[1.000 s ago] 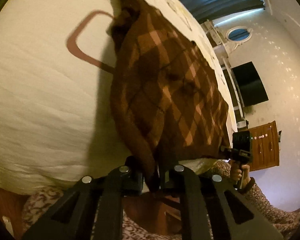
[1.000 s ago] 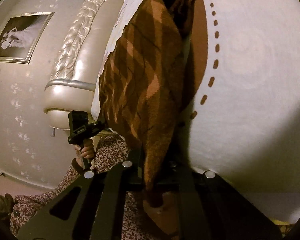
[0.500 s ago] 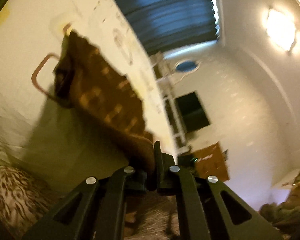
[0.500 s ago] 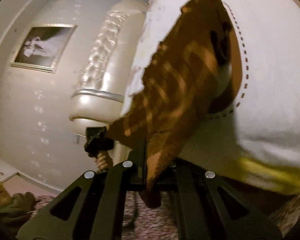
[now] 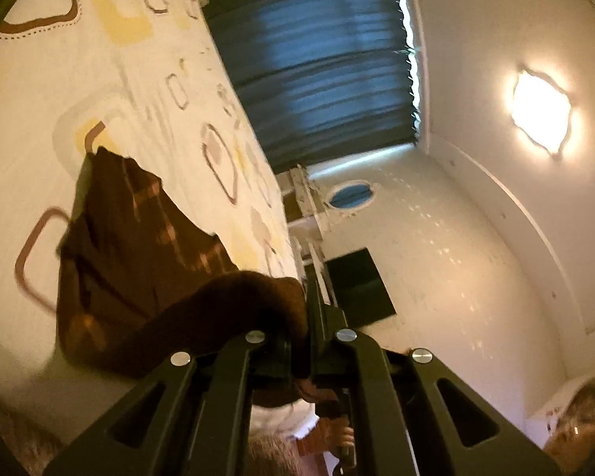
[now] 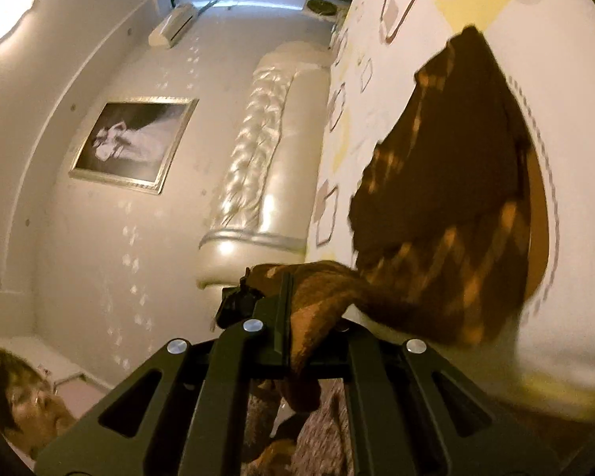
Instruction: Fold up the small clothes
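The fold looks barely begun: the left gripper and right gripper each have jaws clamped on the brown sweater's near edge, the rest lying ahead on the bed.

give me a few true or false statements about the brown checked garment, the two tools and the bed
1. Both tools are shut on the brown checked garment. True: the left tool and right tool each pinch an edge of it.
2. The garment lies wholly flat on the bedspread. False: its near edge is lifted.
3. The bedspread is plain blue. False: it is white with brown and yellow squares.
4. A framed picture hangs on the wall near the padded headboard. True.
5. The right tool is open and empty. False: it is shut on cloth.
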The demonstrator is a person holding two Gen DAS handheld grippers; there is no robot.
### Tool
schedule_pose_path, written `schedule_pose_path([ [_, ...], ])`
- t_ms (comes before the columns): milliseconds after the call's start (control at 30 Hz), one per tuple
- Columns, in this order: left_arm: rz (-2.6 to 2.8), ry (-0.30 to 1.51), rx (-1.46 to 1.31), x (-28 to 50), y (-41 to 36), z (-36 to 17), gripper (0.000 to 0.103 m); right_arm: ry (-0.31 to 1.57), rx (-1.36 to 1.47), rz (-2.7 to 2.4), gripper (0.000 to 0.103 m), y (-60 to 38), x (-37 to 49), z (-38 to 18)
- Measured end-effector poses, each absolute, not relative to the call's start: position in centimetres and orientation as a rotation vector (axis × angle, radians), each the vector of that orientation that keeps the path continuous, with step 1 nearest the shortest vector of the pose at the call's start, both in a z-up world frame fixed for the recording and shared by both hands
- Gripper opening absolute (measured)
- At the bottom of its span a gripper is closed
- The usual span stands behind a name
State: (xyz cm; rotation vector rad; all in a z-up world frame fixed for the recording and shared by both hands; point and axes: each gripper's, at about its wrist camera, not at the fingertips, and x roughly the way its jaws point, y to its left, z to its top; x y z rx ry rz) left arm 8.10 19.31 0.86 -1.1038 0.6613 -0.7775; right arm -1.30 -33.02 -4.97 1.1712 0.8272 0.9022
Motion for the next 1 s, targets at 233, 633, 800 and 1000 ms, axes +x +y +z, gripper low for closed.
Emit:
schedule_pose_path([
  [233,-0.645,0.749,-1.162,16.6,18.7,-4.4,0.005,0.784,1.316,0.791,0.004,-35.1,7.3,-8.1],
  [633,-0.521,0.873,-1.178,24.4,17.7,-10.7,0.005,0.881,1.365,0.607,0.006,-35.1,15.6,-14.6],
  [800,-0.501,0.895,-1.188,24.9,18.5,-11.3,0.005,0.872,1.369,0.583,0.013,-35.6,17.7,-14.9],
  [1000,-0.479,0.915,-1.243,25.9,18.8,-12.8,0.015,0.837,1.362,0.552,0.033,-36.0,19.9,-15.1],
])
